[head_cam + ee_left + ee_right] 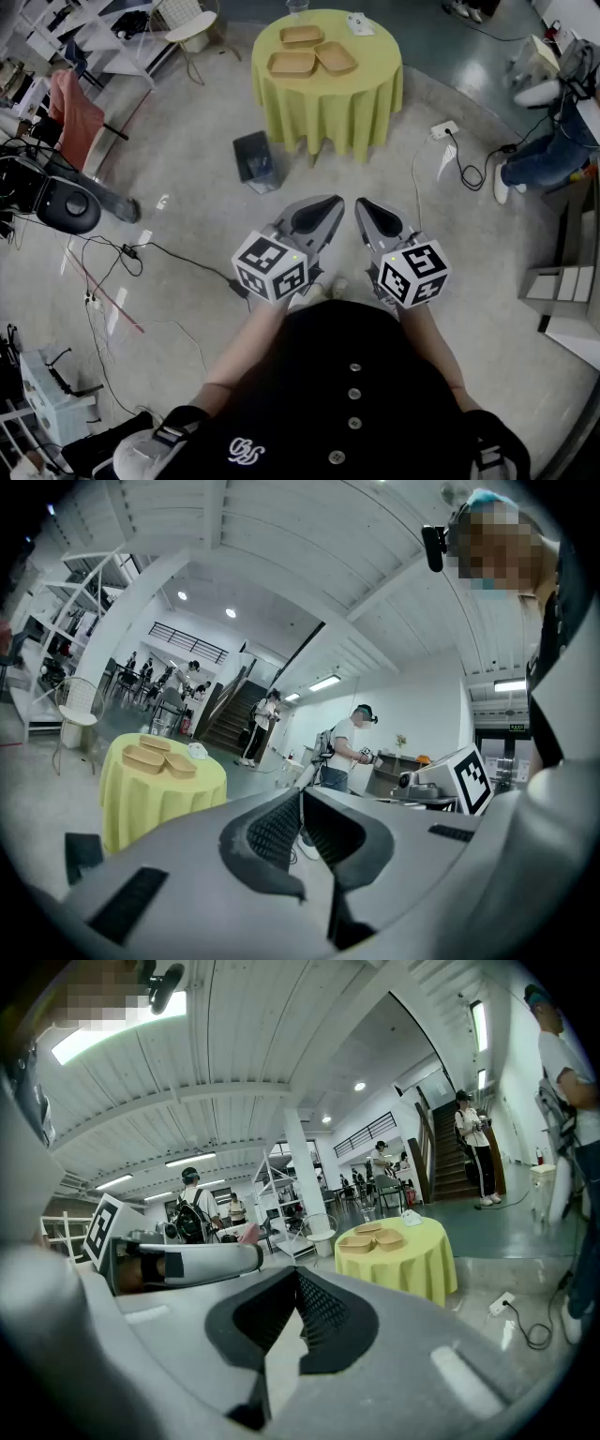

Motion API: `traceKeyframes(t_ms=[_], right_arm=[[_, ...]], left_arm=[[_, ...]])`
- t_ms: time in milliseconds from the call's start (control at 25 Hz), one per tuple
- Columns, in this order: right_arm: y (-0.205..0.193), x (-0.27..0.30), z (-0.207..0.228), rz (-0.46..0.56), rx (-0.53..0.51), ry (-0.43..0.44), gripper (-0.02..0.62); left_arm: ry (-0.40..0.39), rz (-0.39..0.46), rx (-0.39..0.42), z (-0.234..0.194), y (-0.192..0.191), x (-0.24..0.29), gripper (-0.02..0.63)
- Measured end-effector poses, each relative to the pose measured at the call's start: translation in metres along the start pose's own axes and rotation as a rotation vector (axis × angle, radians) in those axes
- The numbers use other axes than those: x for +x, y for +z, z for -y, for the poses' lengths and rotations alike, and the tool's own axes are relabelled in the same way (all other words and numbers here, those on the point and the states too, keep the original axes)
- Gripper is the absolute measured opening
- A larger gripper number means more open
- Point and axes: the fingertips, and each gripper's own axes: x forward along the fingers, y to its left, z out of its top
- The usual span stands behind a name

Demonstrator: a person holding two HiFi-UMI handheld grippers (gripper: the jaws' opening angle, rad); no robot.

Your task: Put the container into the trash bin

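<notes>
Three brown paper containers point(292, 64) lie on a round table with a yellow cloth point(328, 98), far ahead of me. They also show small in the left gripper view, containers point(159, 757), and in the right gripper view, containers point(370, 1238). A dark trash bin point(255, 159) stands on the floor at the table's left foot. My left gripper point(330, 202) and right gripper point(361, 204) are held side by side close to my body, well short of the table. Both are shut with nothing between the jaws, as seen at the left gripper point(302, 794) and right gripper point(296, 1274).
Cables and a power strip point(442, 128) trail over the concrete floor. A seated person point(539, 155) and grey shelving point(562, 281) are at the right. A black machine point(56, 202) and a red chair point(75, 108) stand at the left. Other people point(349, 747) stand behind the table.
</notes>
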Motion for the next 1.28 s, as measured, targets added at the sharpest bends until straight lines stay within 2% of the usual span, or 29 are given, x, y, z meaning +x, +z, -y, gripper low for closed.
traceKeyframes(t_ms=[480, 640, 1040, 1280], right_arm=[[-0.001, 0.007, -0.012, -0.008, -0.008, -0.005, 0.003], [-0.002, 0.013, -0.014, 0.011, 0.048, -0.009, 0.005], [-0.015, 0.030, -0.019, 0.033, 0.098, -0.097, 0.005], [-0.025, 0.043, -0.005, 0.021, 0.133, -0.144, 0.005]], left_arm=[[-0.005, -0.003, -0.019, -0.006, 0.000, -0.011, 0.020], [-0.011, -0.008, -0.020, -0.011, -0.002, -0.015, 0.020], [-0.045, -0.030, -0.001, -0.033, -0.004, -0.027, 0.020], [-0.046, -0.049, -0.040, -0.052, -0.009, -0.018, 0.020]])
